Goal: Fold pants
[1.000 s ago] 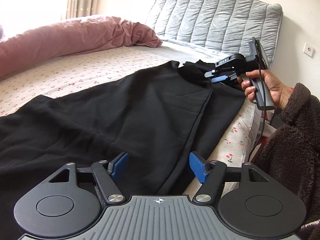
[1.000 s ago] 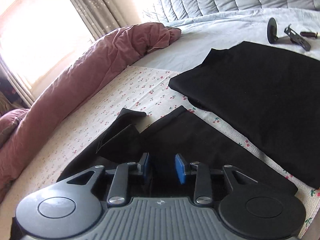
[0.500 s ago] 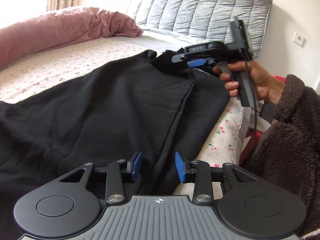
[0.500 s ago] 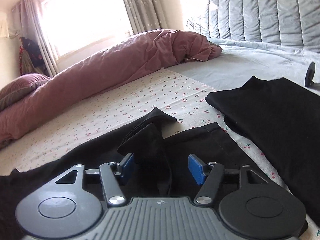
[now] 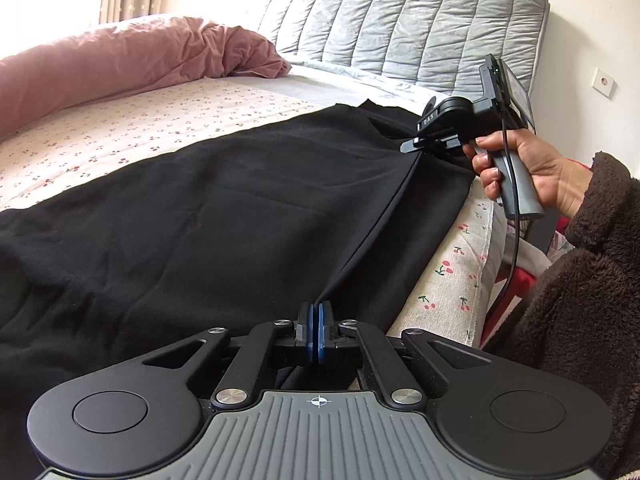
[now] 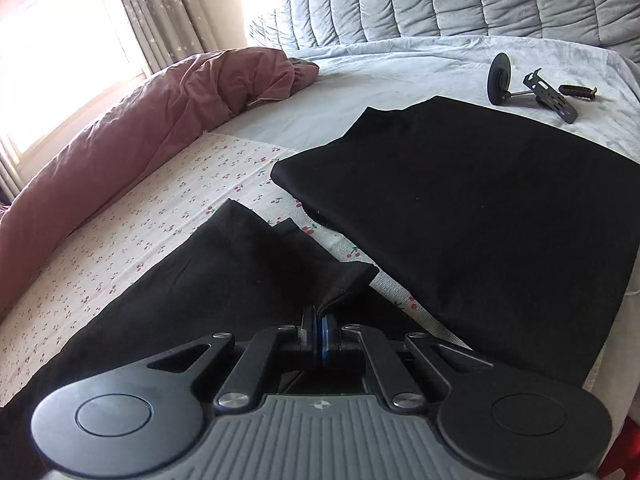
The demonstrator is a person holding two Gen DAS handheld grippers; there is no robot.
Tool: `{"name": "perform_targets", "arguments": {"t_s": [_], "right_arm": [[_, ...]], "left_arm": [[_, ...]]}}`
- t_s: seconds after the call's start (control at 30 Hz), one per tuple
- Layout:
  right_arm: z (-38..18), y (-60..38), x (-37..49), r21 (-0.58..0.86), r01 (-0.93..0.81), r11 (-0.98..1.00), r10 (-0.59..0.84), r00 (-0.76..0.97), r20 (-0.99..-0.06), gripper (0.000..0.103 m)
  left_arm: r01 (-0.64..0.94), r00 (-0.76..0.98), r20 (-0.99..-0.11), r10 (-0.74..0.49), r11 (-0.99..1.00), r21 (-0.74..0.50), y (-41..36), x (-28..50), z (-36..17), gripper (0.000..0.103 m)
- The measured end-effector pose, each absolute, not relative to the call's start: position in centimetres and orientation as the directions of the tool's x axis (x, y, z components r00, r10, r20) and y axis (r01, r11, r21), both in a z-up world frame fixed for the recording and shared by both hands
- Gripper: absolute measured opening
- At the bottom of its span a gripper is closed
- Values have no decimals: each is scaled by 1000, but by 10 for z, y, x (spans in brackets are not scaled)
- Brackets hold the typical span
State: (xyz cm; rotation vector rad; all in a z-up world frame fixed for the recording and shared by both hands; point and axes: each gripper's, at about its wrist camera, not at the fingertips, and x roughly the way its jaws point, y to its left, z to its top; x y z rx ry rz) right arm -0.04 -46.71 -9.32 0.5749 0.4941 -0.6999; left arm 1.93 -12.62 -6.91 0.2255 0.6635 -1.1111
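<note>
Black pants (image 5: 208, 216) lie stretched along the near side of a bed with a cherry-print sheet. My left gripper (image 5: 318, 314) is shut on the pants' near edge, where a taut fold line runs away from its blue pads. That fold line leads to my right gripper (image 5: 416, 145), held in a hand farther along and clamped on the same edge. In the right wrist view the right gripper (image 6: 319, 320) is shut on a pinched ridge of the pants (image 6: 224, 276) near their end.
A second black garment (image 6: 480, 216) lies folded flat just beyond the pants. A black metal tool with a disc (image 6: 532, 88) rests on the grey sheet behind it. A pink duvet (image 5: 128, 68) is bunched along the far side; a quilted grey headboard (image 5: 400, 28) stands behind. A brown fleece sleeve (image 5: 576, 300) is at the right.
Both grippers went from open to shut on the pants' near edge. The right gripper swung and settled lower on the fabric, and the edge between the two is now pulled taut.
</note>
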Motion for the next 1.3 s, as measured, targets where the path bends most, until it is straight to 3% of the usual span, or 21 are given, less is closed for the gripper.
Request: {"name": "perform_targets", "arguments": {"t_s": [0.57,0.9,0.97,1.03,1.07,1.13,1.3], "right_arm": [[-84,-418,-25,-49,735,677,-598,509,-619,0],[-93,-413,-22,-154,735,660,-620,417,-665,0],[-96,-411,-20,-195,723,662,-627,392,-673,3],[-90,-410,-22,-208,729,652,-643,387,-660,19],[-84,-409,-25,-209,736,644,-658,393,-642,33],[-72,-407,-31,-206,746,633,-685,416,-599,40],[-53,-416,-20,-122,705,698,-618,509,-599,46]], "left_arm": [[909,215,-594,-775,381,-168,-115,11,-66,0],[919,157,-614,-774,342,-196,-112,10,-65,0],[919,144,-610,-779,335,-210,-108,12,-62,9],[909,162,-590,-791,353,-224,-96,16,-55,20],[900,195,-582,-789,380,-214,-89,19,-50,28],[870,306,-551,-776,462,-168,-70,27,-37,69],[729,548,-538,-641,681,-70,-16,81,-7,73]]}}
